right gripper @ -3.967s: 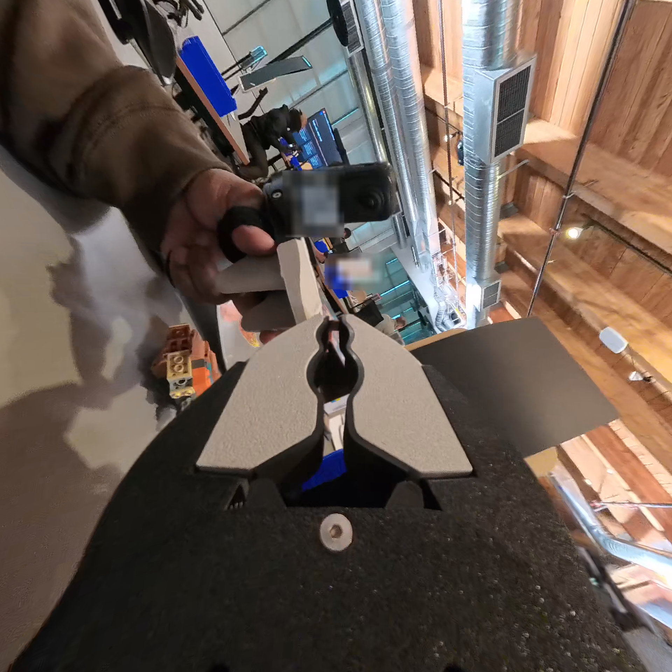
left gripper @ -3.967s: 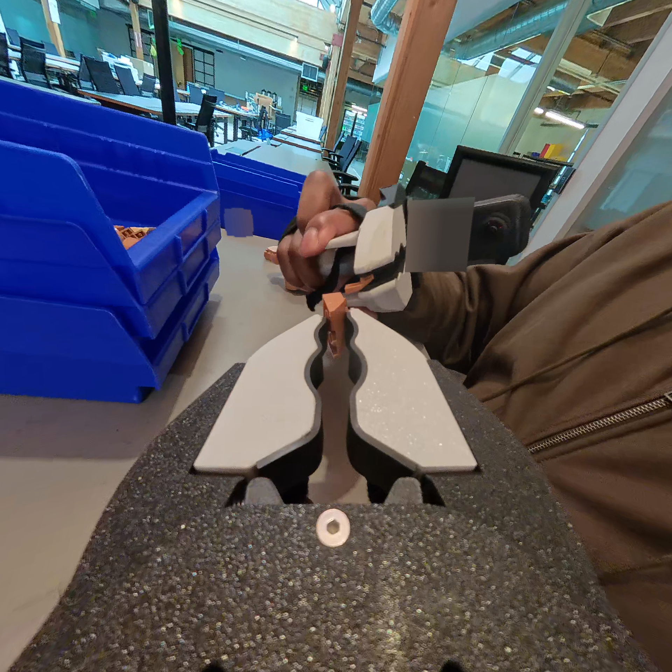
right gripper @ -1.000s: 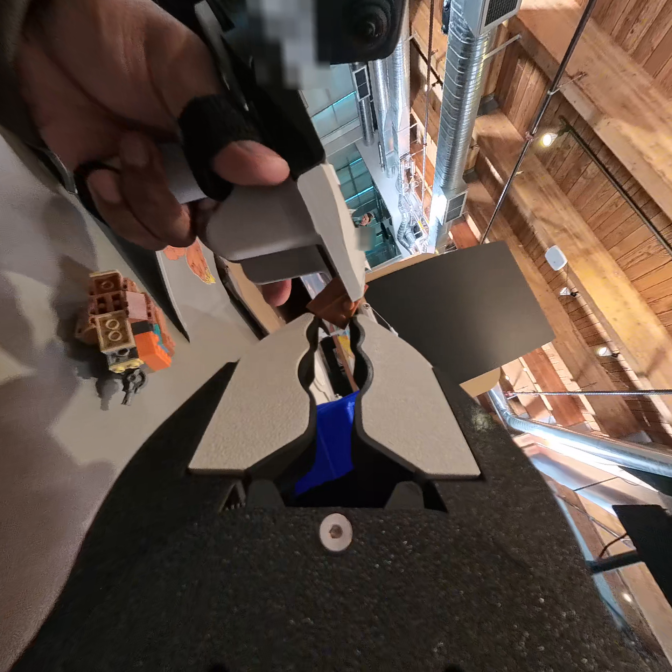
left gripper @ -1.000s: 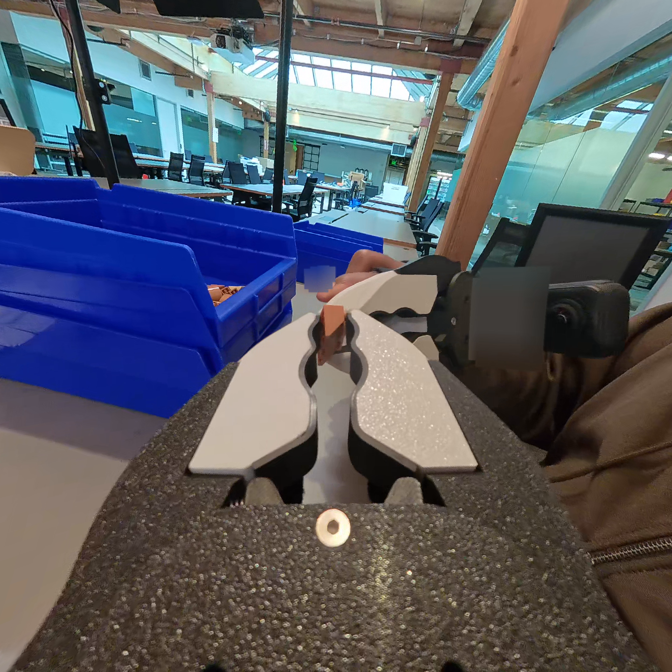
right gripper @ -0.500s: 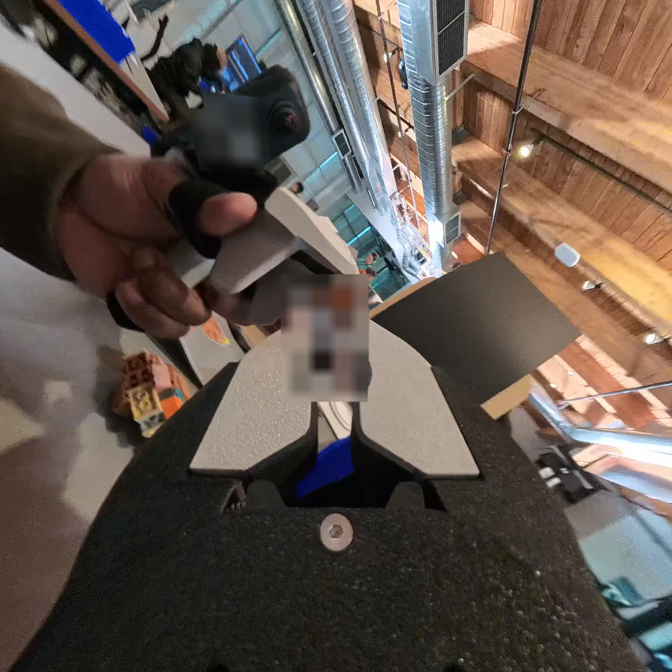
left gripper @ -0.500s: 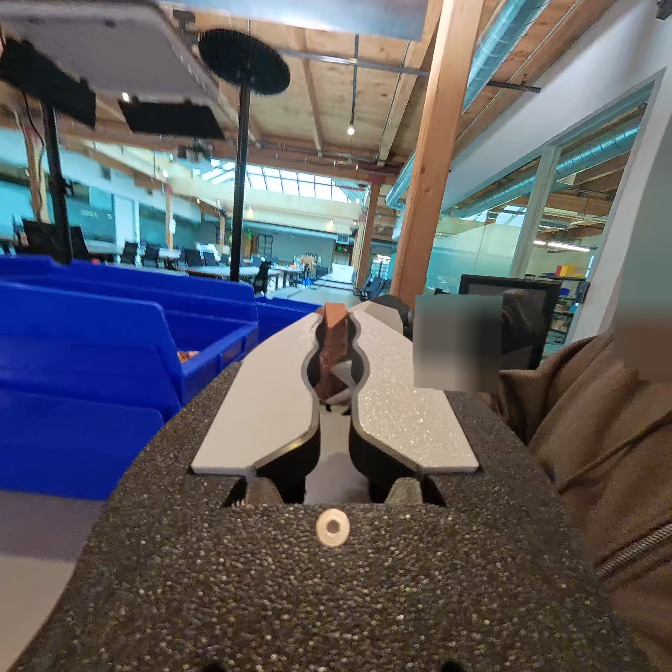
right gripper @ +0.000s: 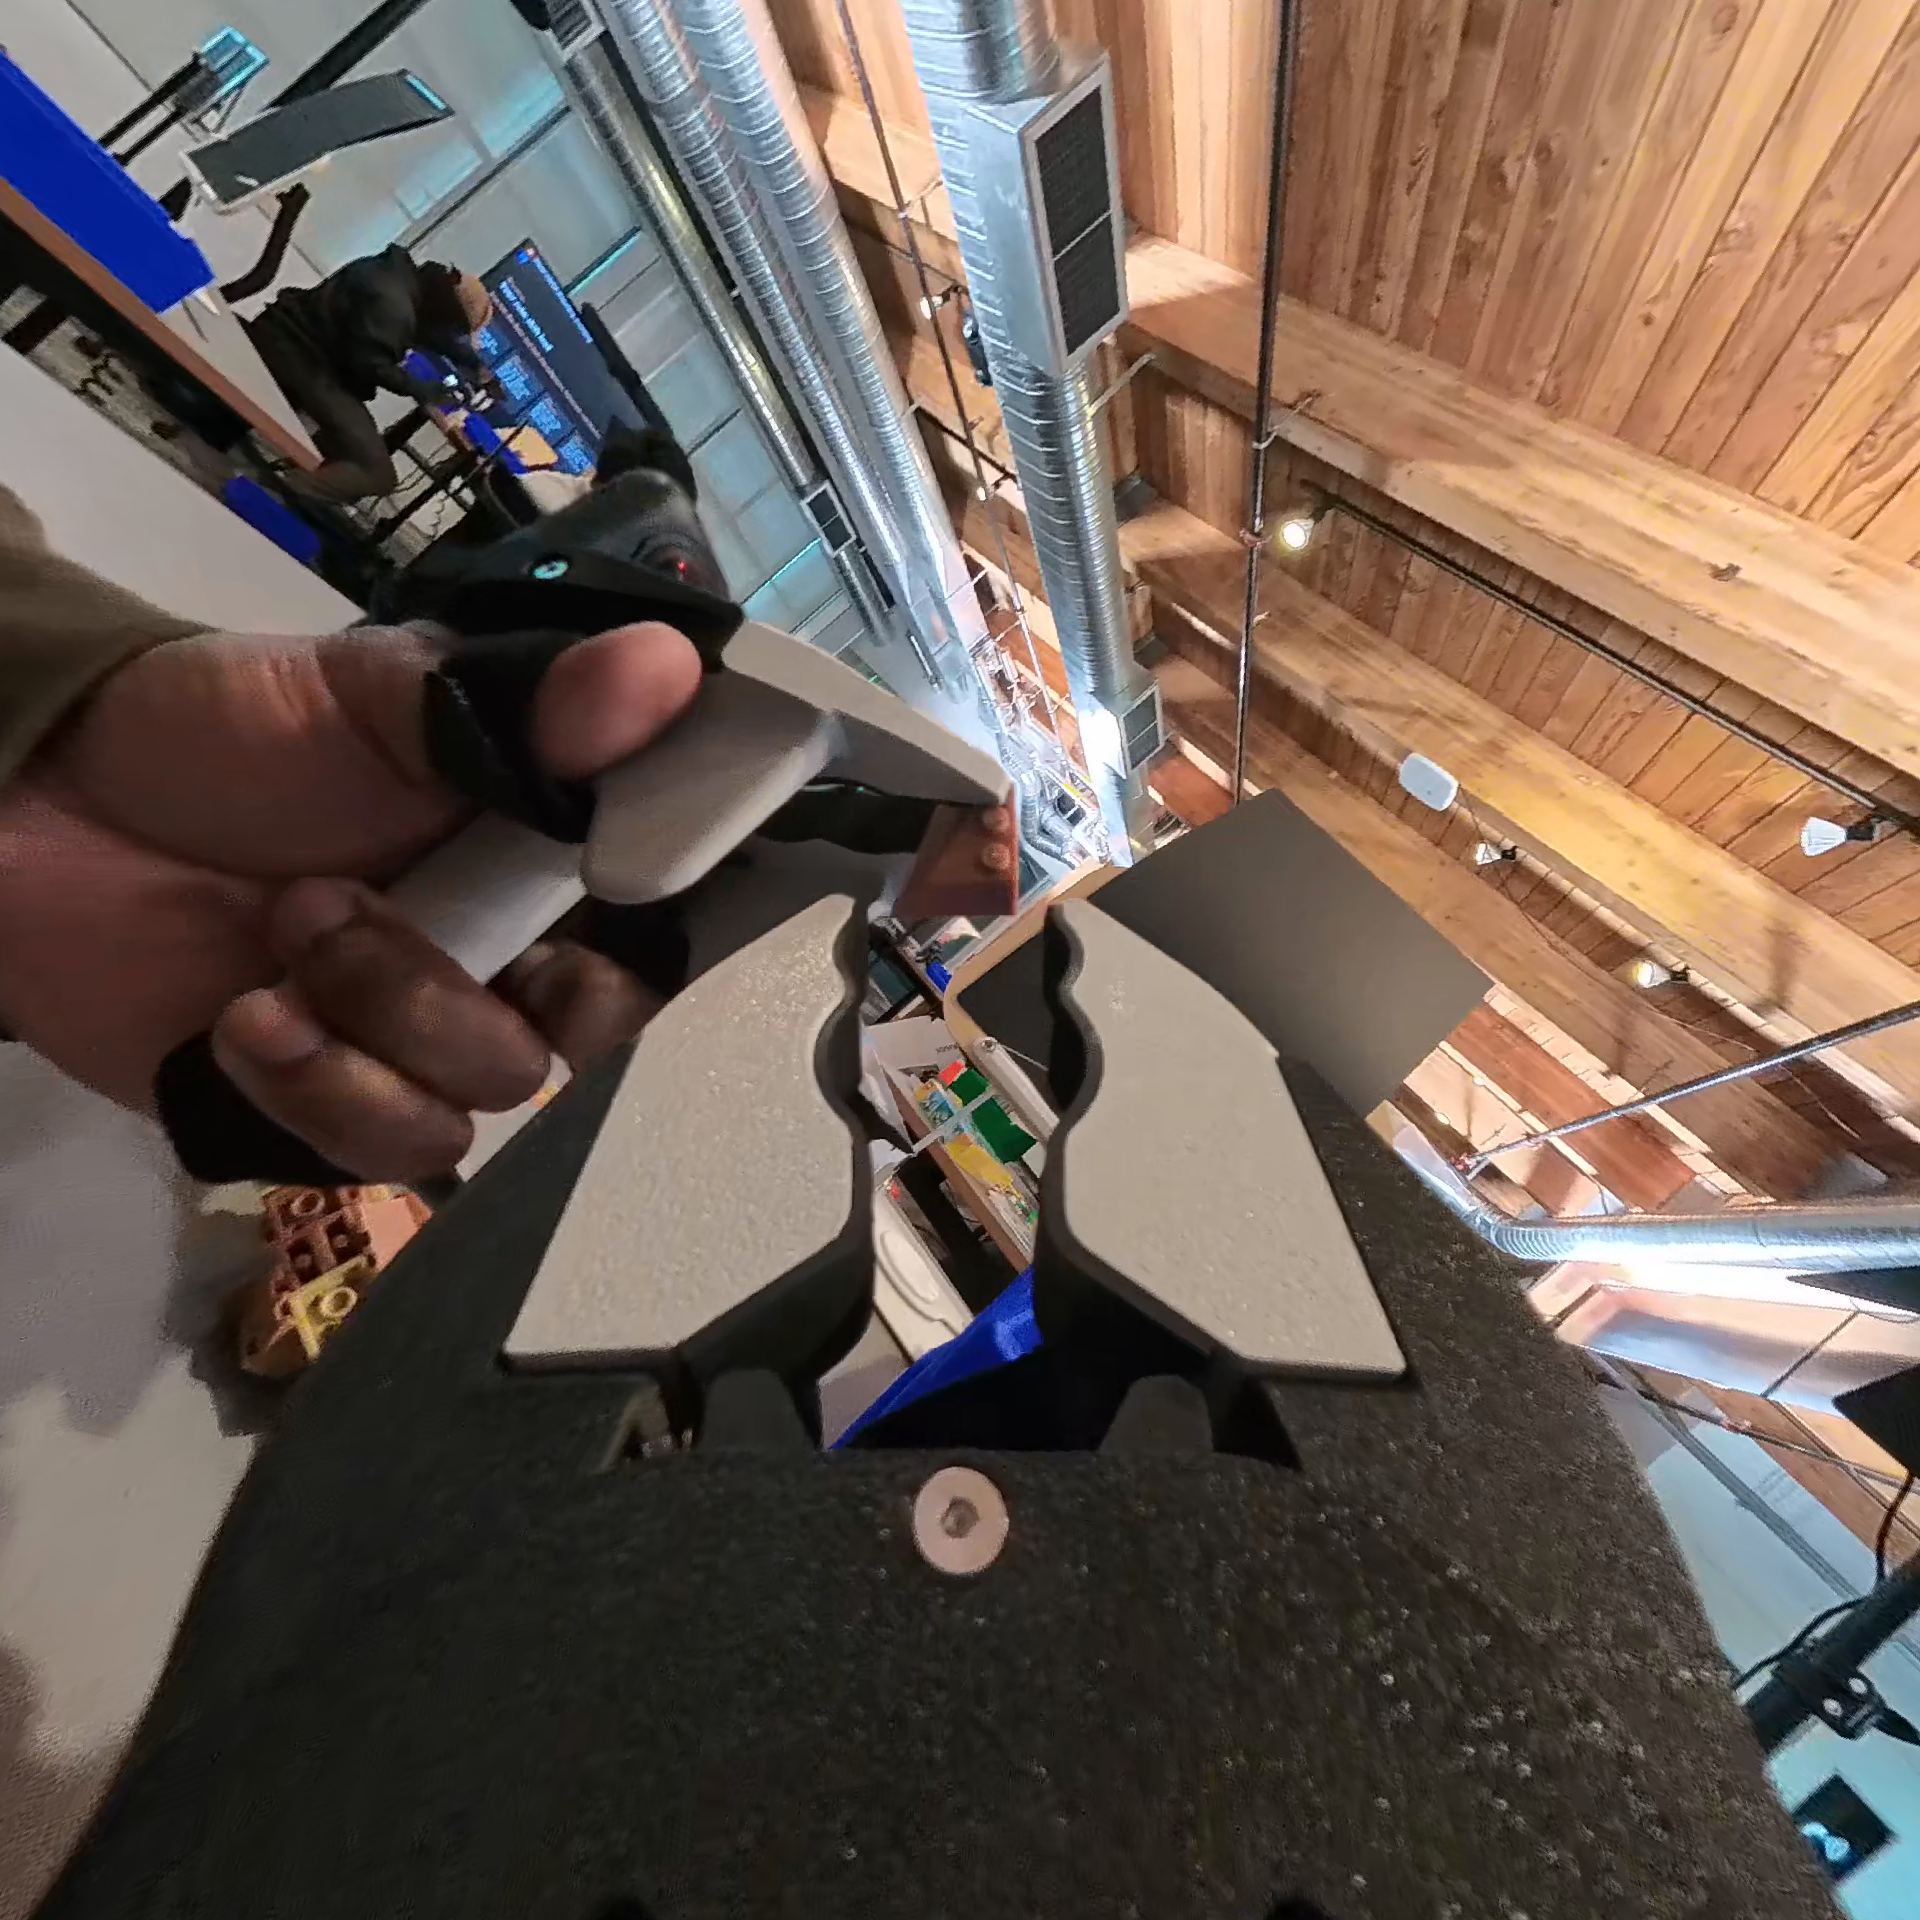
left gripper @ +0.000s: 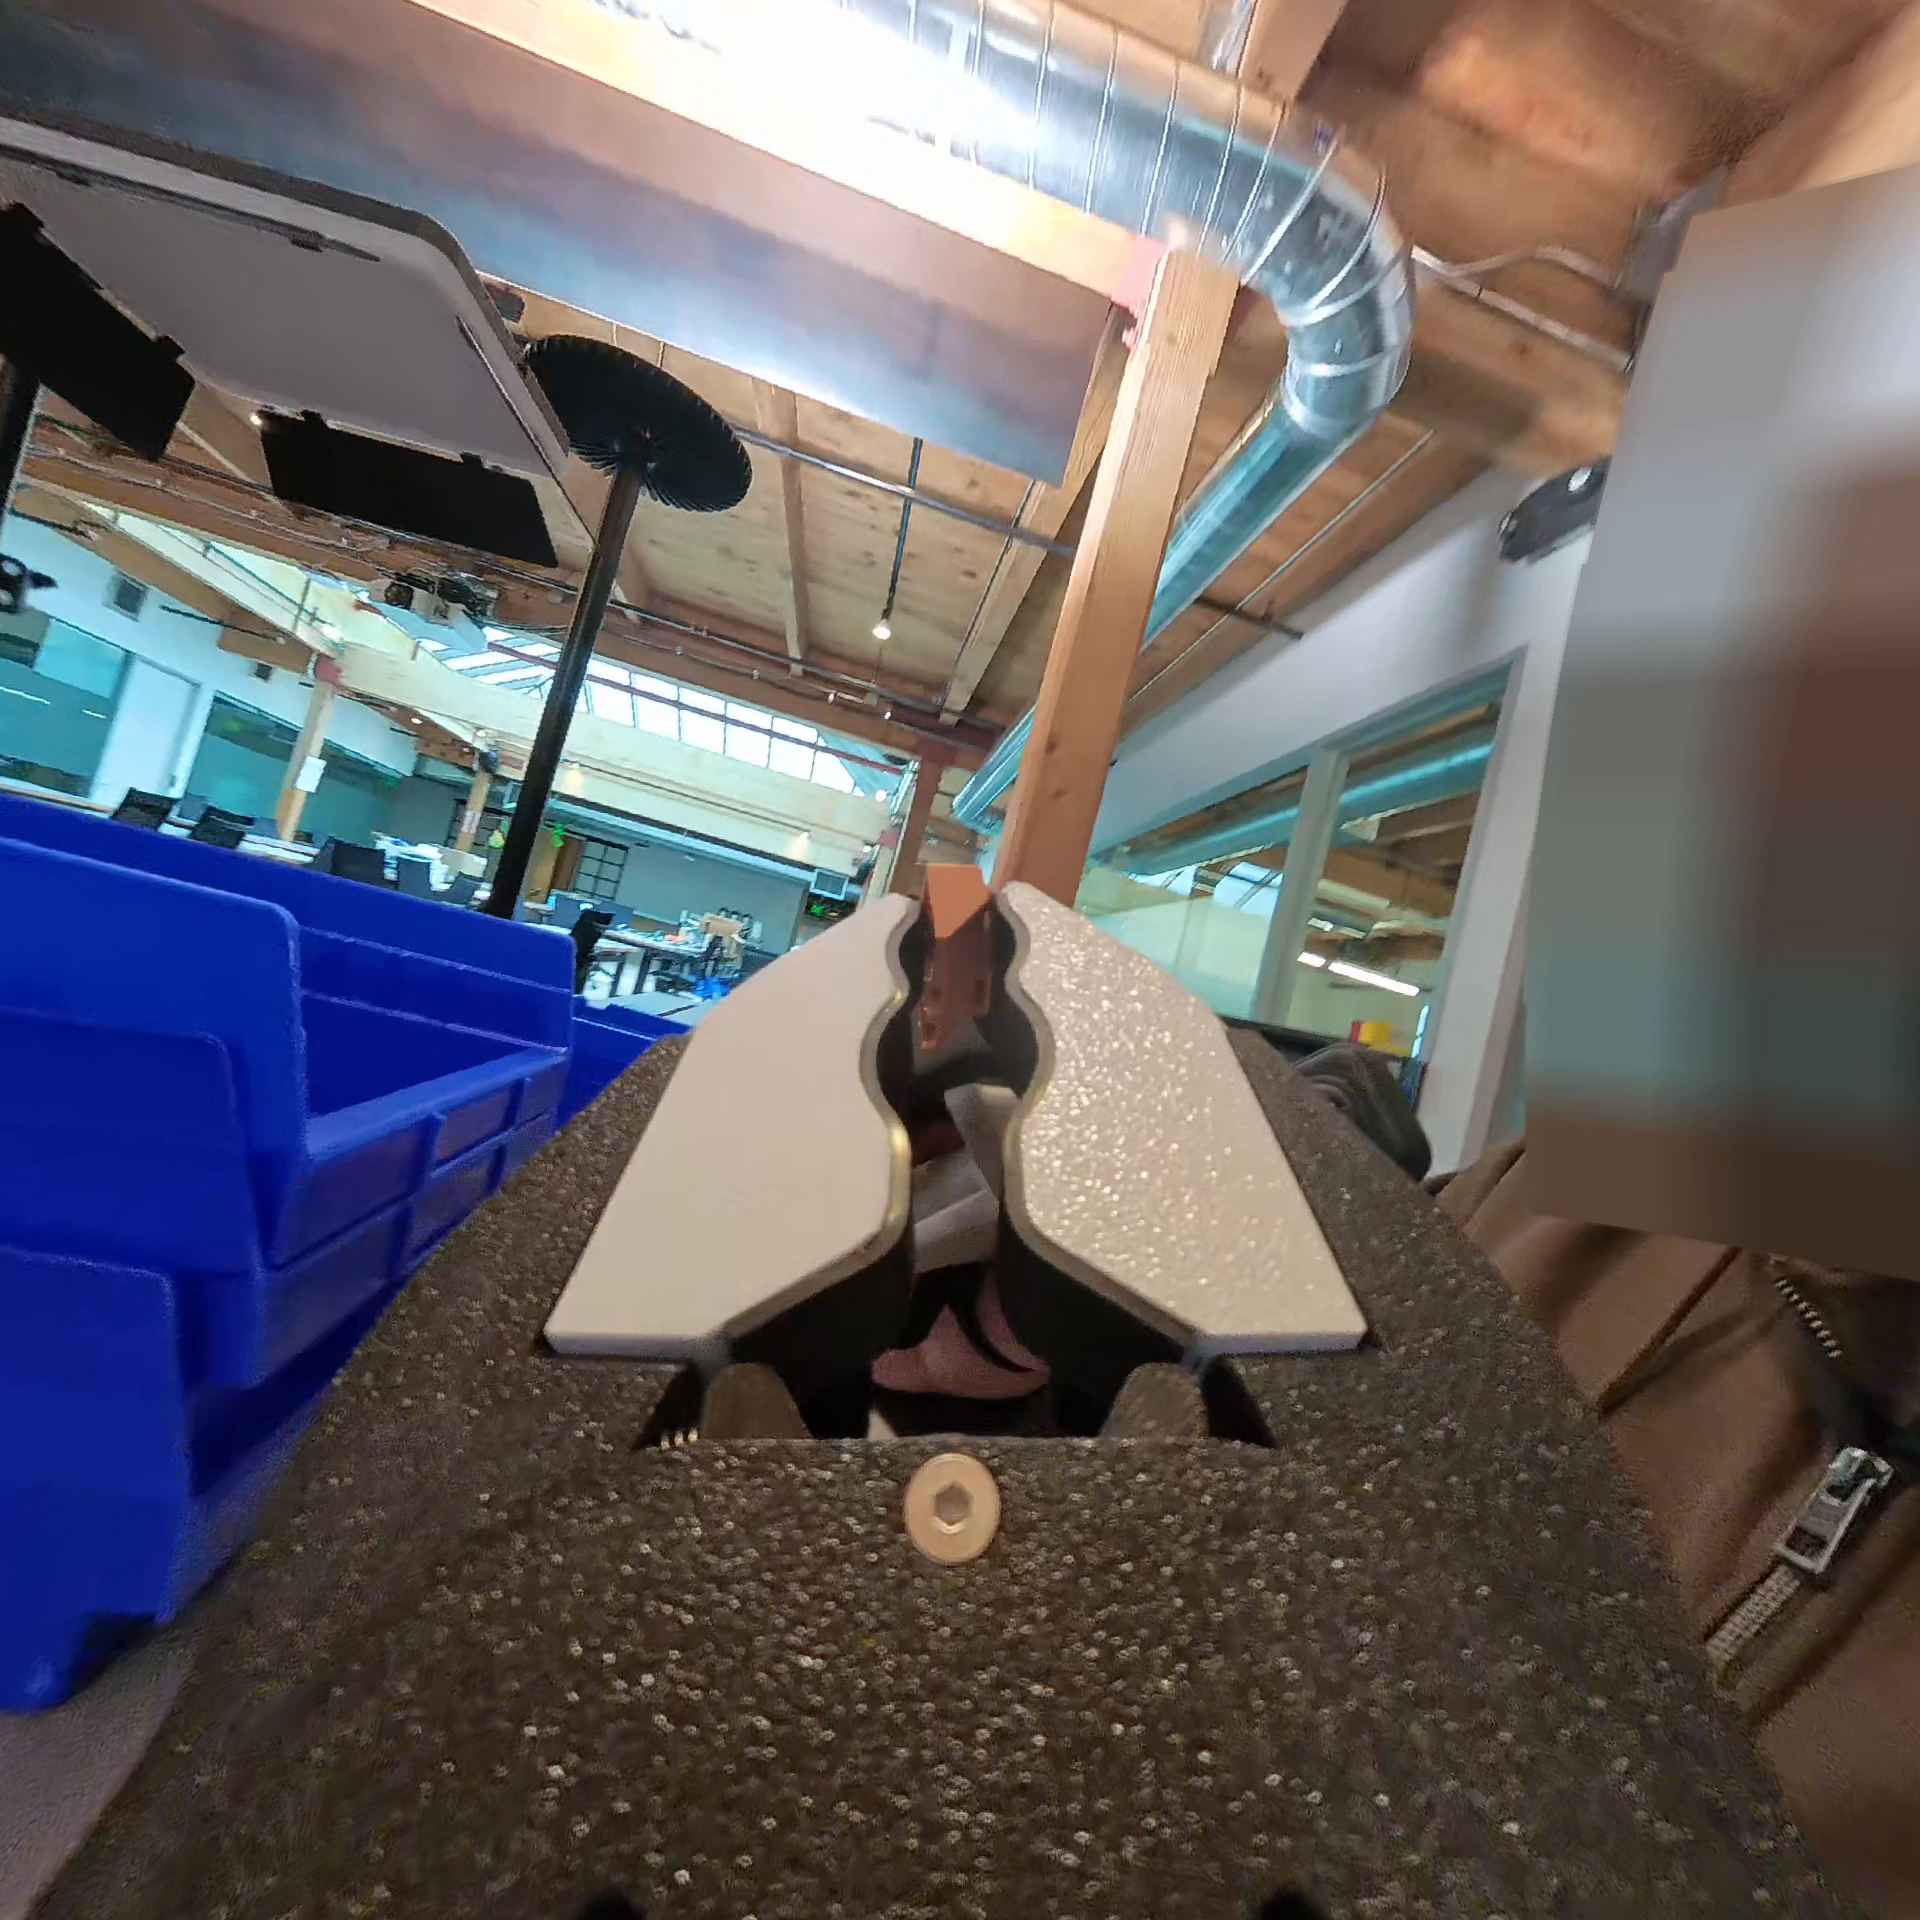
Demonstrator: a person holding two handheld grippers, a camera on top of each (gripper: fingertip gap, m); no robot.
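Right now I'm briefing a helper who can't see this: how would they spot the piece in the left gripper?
Start at the stacked blue bins; beside them the left gripper points up, shut. Pinched at its tips is a small reddish-brown plate with round studs, held in the air, unlike the brick cluster lying on the table.

A tall square timber post (left gripper: 1101, 582) rises to a ceiling of wooden joists and planks (right gripper: 1558, 312), where ribbed silver ducts (left gripper: 1320, 312) run. Glass-walled rooms (left gripper: 1351, 862) line the right side; skylights (left gripper: 727, 727) brighten the far open office of desks and black chairs (left gripper: 218, 826). Small spotlights (right gripper: 1295, 533) glow under the beams. Stacked blue plastic bins (left gripper: 260, 1143) stand along the left edge of the pale grey surface (right gripper: 94, 1455).
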